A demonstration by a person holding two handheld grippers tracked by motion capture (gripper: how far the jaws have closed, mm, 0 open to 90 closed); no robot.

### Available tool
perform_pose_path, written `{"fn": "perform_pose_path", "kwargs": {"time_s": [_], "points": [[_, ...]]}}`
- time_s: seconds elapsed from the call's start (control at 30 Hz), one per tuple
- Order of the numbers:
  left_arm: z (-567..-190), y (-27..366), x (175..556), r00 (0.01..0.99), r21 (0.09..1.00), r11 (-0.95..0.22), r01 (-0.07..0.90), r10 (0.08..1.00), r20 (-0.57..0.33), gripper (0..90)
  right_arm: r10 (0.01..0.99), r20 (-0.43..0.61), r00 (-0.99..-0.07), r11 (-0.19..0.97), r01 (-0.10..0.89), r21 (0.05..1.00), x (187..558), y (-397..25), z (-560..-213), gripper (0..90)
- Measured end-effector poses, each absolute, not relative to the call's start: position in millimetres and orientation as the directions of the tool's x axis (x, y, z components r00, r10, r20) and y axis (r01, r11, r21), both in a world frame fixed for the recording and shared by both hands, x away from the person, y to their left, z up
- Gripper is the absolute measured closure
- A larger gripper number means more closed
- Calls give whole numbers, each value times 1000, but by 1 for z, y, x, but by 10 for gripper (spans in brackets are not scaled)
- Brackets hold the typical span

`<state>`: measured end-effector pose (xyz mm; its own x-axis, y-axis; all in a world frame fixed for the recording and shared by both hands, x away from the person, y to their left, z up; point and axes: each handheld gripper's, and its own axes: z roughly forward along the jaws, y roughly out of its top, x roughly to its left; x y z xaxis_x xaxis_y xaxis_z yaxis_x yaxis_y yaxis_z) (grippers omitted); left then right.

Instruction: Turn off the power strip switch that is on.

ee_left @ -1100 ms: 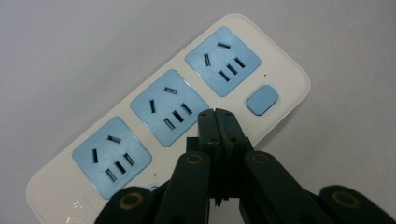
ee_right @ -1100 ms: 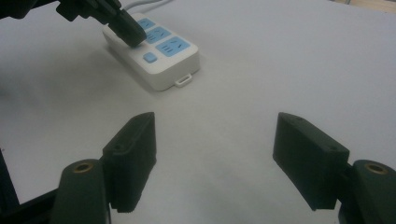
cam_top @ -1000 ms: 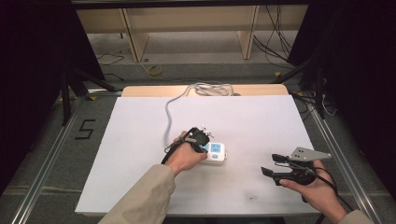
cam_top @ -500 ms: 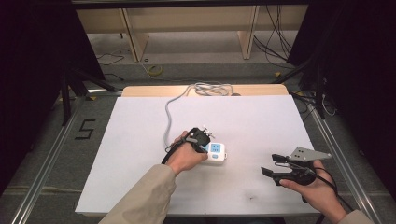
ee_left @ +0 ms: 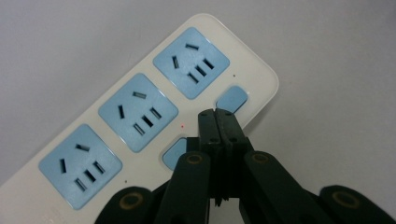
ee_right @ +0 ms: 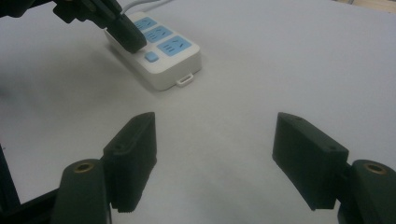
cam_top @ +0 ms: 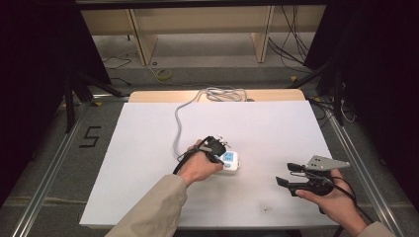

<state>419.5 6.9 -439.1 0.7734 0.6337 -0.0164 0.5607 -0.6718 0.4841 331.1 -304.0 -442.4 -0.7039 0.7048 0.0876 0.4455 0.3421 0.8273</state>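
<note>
Left gripper (ee_left: 218,114) clenched, tips pressing down between two blue buttons (ee_left: 232,98) on the strip (cam_top: 230,160), mid-counter (cam_top: 148,148); a tiny red light shows, so the switch looks already pressed; right gripper (ee_right: 215,149) released, hovering well apart; strip is glossy white plastic, rounded corners, three matte blue sockets (ee_left: 138,112).

- The left gripper (cam_top: 221,145) sits just left of centre in the high view, its jaws pressed together and angled downward.
- The left hand (cam_top: 198,168) wraps its handle, with a beige sleeve (cam_top: 153,210) entering from the bottom edge.
- The right gripper (cam_top: 285,174) lies at lower right, jaws spread wide and pointing left, held by the right hand (cam_top: 328,197).
</note>
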Motion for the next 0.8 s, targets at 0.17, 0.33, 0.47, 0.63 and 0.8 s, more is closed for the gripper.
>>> {"fn": "perform_pose_path", "kwargs": {"time_s": [0.17,0.33,0.47,0.63,0.8], "points": [[-440,14,423,754,486,-658,576,657,-5,900,706,88,-703,340,445,829,330,-305,-442,309],[-440,11,424,758,478,-674,563,652,26,900,705,85,-704,341,441,830,330,-305,-442,309],[-440,10,424,753,477,-667,572,658,17,900,704,86,-705,342,443,829,331,-304,-443,309],[-440,11,425,753,476,-667,573,657,13,900,705,88,-703,338,443,830,330,-305,-442,309],[-439,12,426,741,480,-651,588,671,3,900,705,89,-704,338,444,830,331,-305,-443,309]]}}
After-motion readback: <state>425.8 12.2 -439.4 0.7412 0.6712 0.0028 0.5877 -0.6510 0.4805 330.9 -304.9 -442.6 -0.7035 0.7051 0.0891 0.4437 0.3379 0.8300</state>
